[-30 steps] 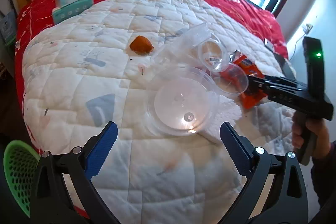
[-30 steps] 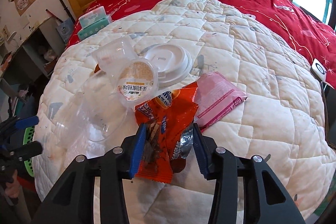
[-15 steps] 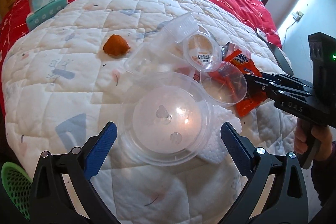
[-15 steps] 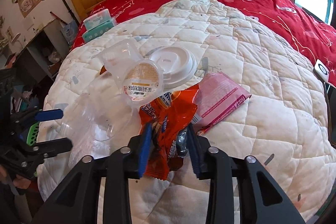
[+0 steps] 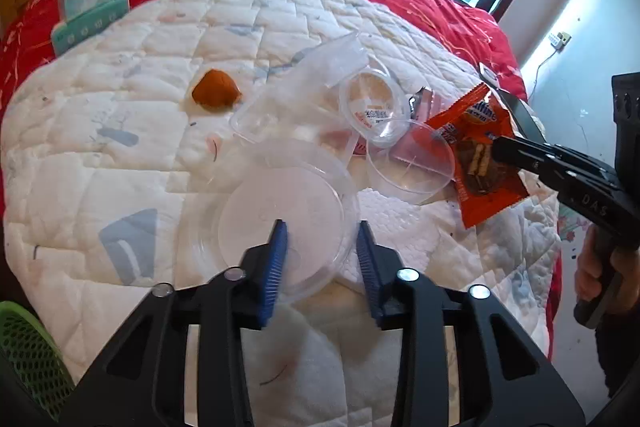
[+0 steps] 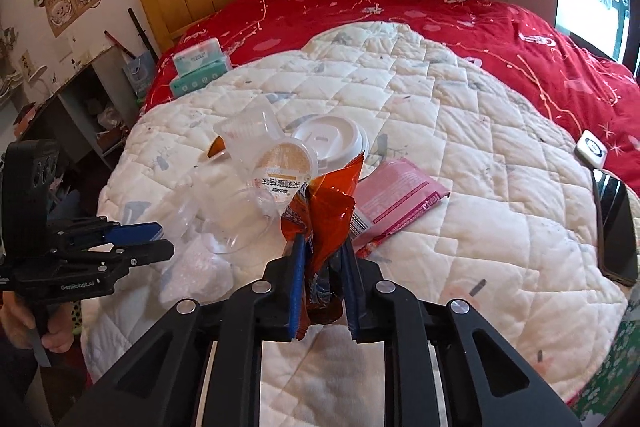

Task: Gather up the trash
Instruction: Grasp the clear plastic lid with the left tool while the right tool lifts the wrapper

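Two tongs: both are held over the white quilt [image 6: 460, 131] on the bed
Right tongs [image 6: 322, 285]: closed on the orange snack wrapper [image 6: 328, 203]; the wrapper is lifted clear of the quilt, crumpled upright between the pads
Left tongs [image 5: 322, 263]: narrowed around the near rim of the clear round lid [image 5: 280, 223]; whether the rim is gripped cannot be told
Remaining trash: clear cup [image 5: 410, 163], labelled tub [image 6: 282, 167], white cup lid [image 6: 328, 137], pink packet [image 6: 396, 199], orange peel [image 5: 216, 93]
Bin: green basket [image 5: 28, 355] is seen below the bed edge
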### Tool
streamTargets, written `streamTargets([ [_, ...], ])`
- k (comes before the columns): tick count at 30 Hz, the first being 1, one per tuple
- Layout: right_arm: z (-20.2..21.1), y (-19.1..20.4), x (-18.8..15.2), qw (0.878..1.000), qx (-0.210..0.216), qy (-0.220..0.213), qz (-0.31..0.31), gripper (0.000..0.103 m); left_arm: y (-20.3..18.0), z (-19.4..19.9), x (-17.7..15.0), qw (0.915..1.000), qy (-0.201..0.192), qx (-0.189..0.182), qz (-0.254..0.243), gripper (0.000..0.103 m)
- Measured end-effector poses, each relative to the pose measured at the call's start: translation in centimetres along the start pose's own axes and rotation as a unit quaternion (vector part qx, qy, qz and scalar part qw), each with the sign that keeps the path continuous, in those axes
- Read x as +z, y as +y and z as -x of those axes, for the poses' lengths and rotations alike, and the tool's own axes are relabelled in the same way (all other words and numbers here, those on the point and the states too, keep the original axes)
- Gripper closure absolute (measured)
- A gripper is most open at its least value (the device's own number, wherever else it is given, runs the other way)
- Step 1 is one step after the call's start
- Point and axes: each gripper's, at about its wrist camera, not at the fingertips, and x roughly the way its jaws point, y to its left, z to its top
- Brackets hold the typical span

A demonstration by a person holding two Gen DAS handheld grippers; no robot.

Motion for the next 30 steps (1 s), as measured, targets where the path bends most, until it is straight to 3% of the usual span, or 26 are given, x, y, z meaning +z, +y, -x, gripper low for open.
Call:
streamTargets([
  [3,1.0,0.2,-0.1,1.000,-0.003,-0.008,0.002,0.086,-0.2,0.5,-0.2,1.0000,-0.005,0.002,-0.003,0.082],
  [7,1.7,0.3,-0.2,1.000,-0.004,-0.011,0.000,0.086,-0.4,1.2,-0.3,1.0000,-0.006,0.002,-0.004,0.081],
  [9,1.9,0.2,-0.3,1.000,-0.004,-0.012,-0.004,0.086,-0.3,1.5,-0.4,1.0000,-0.005,0.000,-0.002,0.060],
  [10,1.9,0.1,-0.4,1.000,-0.003,-0.012,-0.005,0.086,-0.2,1.8,-0.4,0.9999,-0.011,0.005,0.000,0.040],
  [14,1.9,0.0,-0.4,1.000,0.000,-0.012,-0.009,0.086,0.4,2.3,-0.3,0.9997,-0.022,0.007,-0.007,0.007],
  [21,1.3,0.0,-0.3,1.000,0.008,-0.012,-0.011,0.086,2.3,-0.1,0.3,0.9998,0.015,0.007,-0.010,0.005],
  [30,0.8,0.0,-0.1,1.000,0.012,-0.009,-0.013,0.086,3.1,-2.0,0.3,0.9995,0.031,-0.007,-0.009,0.005],
])
